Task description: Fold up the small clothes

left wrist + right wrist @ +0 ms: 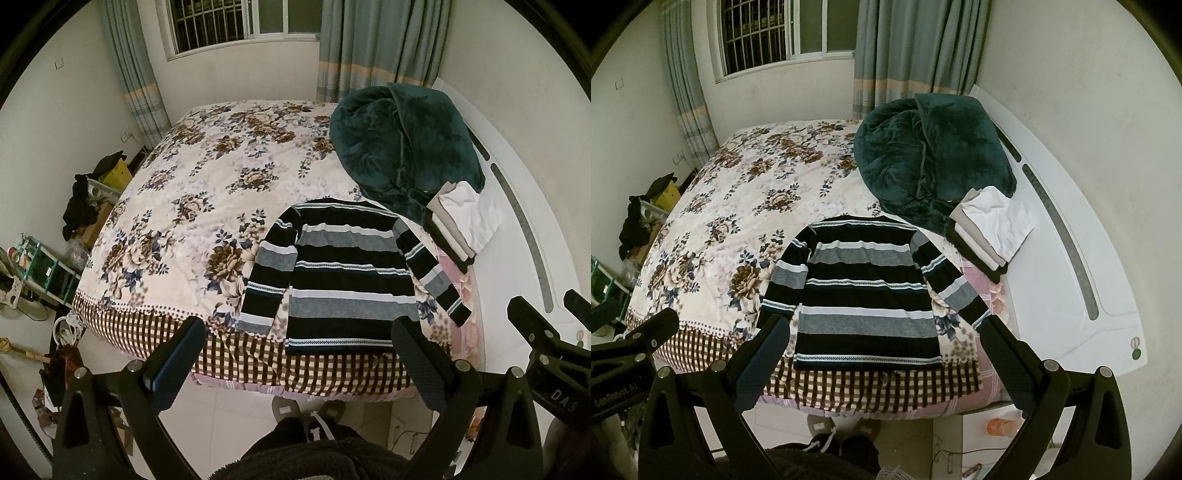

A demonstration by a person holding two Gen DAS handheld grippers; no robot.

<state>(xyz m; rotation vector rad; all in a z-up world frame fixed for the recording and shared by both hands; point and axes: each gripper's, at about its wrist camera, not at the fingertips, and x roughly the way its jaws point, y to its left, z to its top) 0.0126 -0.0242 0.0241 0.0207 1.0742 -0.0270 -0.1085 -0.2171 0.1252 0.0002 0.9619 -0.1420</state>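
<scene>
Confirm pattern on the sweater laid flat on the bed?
The sweater has horizontal black, grey and white stripes, with thin zigzag-trimmed bands. Right wrist view shows it best.

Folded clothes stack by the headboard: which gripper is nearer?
Right, probably. The right gripper hangs open off the bed's near edge, over the striped sweater's hem; the folded stack lies ahead to its right. The left gripper, also open, sits further left.

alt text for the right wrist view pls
A striped long-sleeved sweater lies flat, sleeves spread, at the near edge of a floral-quilted bed, framed by the open right tongs. Beyond it sit a teal blanket and folded clothes.
</scene>
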